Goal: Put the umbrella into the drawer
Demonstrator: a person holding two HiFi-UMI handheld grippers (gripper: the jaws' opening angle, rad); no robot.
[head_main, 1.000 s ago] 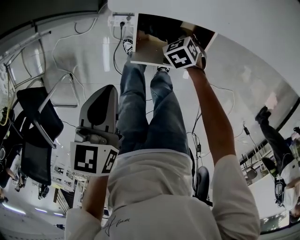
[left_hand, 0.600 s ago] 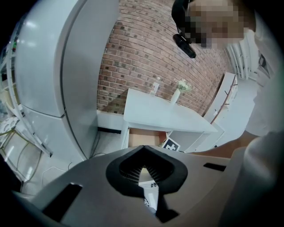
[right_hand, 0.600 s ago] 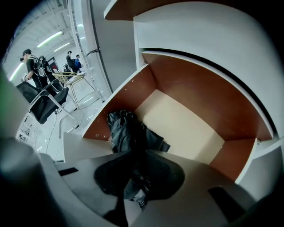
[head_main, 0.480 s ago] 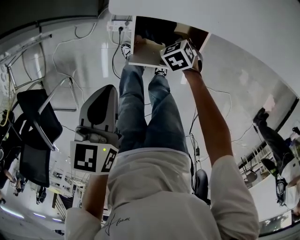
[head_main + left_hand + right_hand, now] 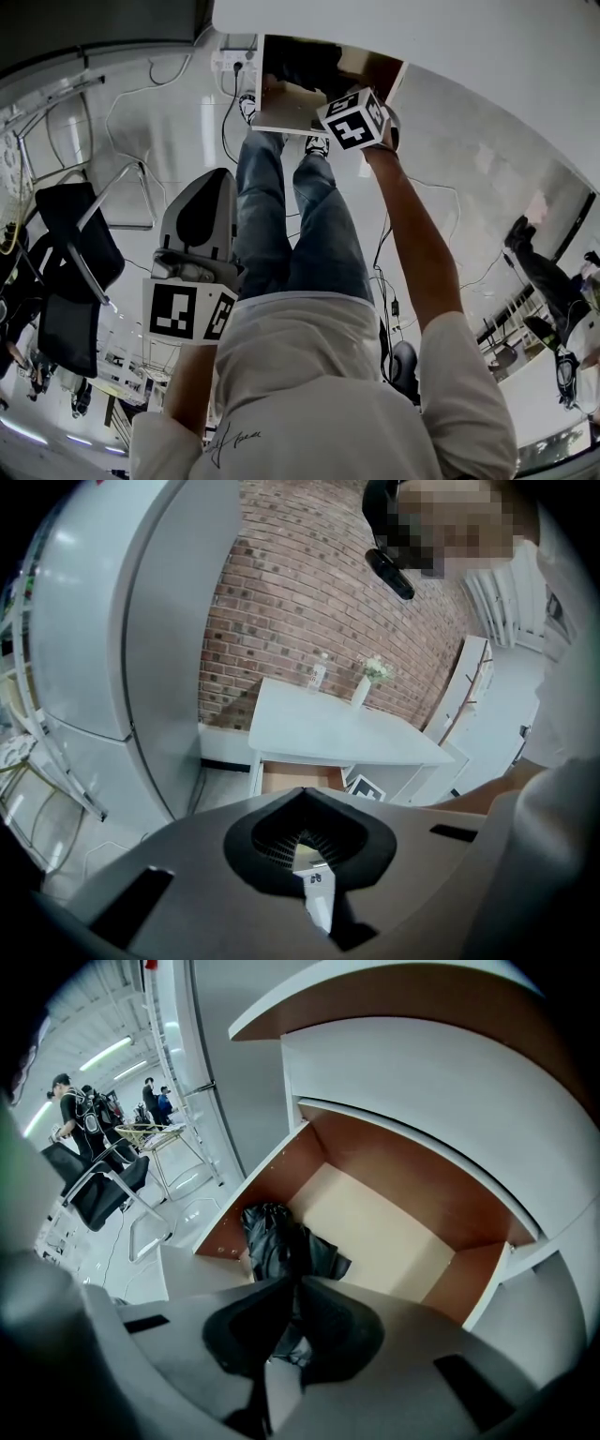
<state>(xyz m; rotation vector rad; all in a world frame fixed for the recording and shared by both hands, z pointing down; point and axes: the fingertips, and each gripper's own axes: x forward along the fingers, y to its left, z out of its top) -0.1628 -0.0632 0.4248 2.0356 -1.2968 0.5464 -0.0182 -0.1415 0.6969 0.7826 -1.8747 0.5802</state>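
Umbrella (image 5: 274, 1237) in drawer (image 5: 380, 1159) looks light, floppy, slick, so grab mid-bundle; right tool (image 5: 298, 1281) just closed empty over it, left tool (image 5: 302, 792) closed, empty

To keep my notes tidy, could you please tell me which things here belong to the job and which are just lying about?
Job: black umbrella, lying in the open drawer.
Lying about: chair, vase of flowers, bottle.

Black umbrella (image 5: 274, 1239) inside open drawer (image 5: 405, 1161)
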